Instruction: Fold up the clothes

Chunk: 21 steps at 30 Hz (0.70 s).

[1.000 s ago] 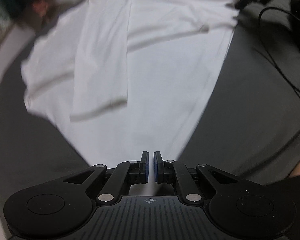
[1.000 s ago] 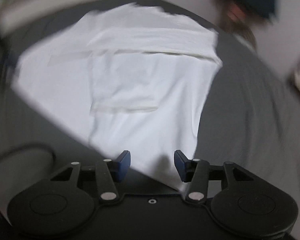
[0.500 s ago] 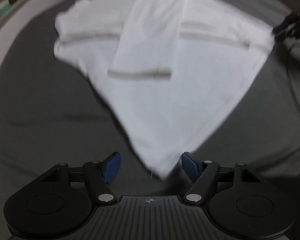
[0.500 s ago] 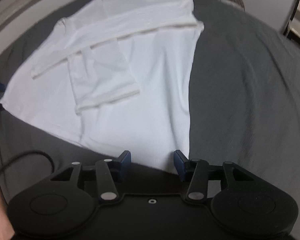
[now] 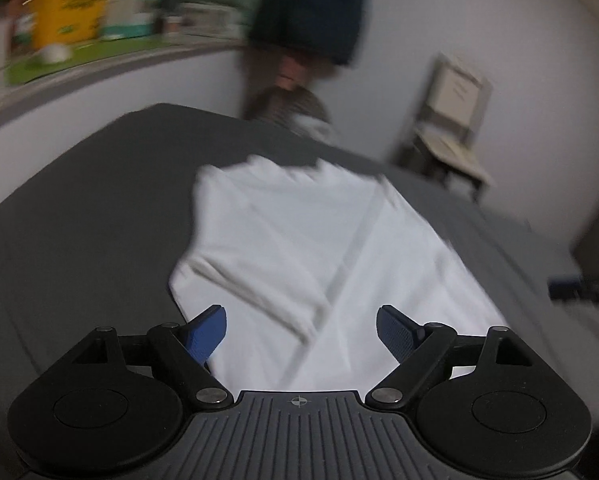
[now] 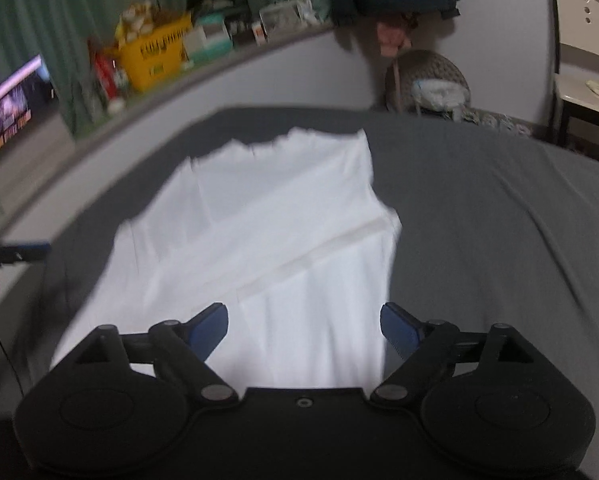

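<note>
A white long-sleeved shirt (image 5: 319, 248) lies flat on a dark grey bed, its sleeves folded across the body. It also shows in the right wrist view (image 6: 267, 224). My left gripper (image 5: 301, 334) is open and empty above the shirt's near edge. My right gripper (image 6: 304, 330) is open and empty above the near edge on the other side. The right gripper's blue tip (image 5: 565, 286) shows at the right edge of the left wrist view; the left gripper's tip (image 6: 23, 250) shows at the left of the right wrist view.
The grey bed (image 6: 479, 216) reaches out to the right of the shirt. Beyond it are a white wall, a wicker basket (image 6: 427, 80), a chair (image 6: 583, 60) and a shelf with a yellow box (image 6: 157, 54). A cable (image 6: 3, 356) hangs at left.
The left gripper let go of the shirt's hem and opened wide. Both grippers tilted up and squared to the shirt's near edge; the right gripper opened wider.
</note>
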Available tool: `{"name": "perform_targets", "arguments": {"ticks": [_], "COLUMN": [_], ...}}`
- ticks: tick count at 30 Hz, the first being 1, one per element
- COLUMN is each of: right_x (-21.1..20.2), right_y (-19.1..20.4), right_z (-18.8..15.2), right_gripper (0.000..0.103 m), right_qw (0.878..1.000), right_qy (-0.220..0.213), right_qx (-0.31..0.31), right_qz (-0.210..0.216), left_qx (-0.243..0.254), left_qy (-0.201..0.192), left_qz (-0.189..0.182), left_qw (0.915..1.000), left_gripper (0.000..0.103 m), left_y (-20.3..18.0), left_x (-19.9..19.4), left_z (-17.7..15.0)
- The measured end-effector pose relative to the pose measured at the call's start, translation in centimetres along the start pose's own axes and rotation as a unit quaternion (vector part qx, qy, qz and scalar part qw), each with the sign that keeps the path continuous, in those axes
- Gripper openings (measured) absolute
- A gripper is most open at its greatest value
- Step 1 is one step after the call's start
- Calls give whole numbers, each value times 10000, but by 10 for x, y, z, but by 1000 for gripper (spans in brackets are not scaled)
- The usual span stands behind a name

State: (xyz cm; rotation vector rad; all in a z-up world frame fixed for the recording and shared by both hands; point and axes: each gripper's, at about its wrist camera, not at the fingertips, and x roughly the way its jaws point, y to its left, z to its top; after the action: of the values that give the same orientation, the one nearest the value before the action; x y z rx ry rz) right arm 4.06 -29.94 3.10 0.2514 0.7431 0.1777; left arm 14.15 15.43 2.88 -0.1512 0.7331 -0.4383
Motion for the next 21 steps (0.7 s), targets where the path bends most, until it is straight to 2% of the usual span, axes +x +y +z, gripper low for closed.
{"name": "perform_targets", "arguments": {"ticks": [3,5,10,13,15,16,19,21], "right_x": [30,54,119,163,193,207,239,258], "right_y": [-2,-2,-8,-26,-43,-51,-67,-71], "right_z": [33,53,97,121,136,144,162,172], "right_gripper": [92,103,103,103,103,103,101,93], "right_qw": [9998,9996,9986,9989,9991,9982,9946,9950], "right_qy": [-156,-251,-449,-162,134,290,375,395], "right_qx": [-78,-146,-162,110,360,516,953,910], "right_qz": [59,18,-214,-414,-186,-95,-162,-125], "left_qx": [-243,-312,-841,-1140,-1234,-1242,-1130,-938], "left_qy": [-16,37,152,123,202,231,218,206], "left_qz": [250,417,884,1046,1039,1014,944,895], "left_qw": [9994,9986,9924,9879,9867,9868,9889,9913], "left_gripper": [86,86,86,86,86,86,86,86], "left_y": [11,18,39,57,68,73,82,82], "left_x": [34,59,126,162,186,198,232,252], "left_z": [19,32,59,77,89,94,108,116]}}
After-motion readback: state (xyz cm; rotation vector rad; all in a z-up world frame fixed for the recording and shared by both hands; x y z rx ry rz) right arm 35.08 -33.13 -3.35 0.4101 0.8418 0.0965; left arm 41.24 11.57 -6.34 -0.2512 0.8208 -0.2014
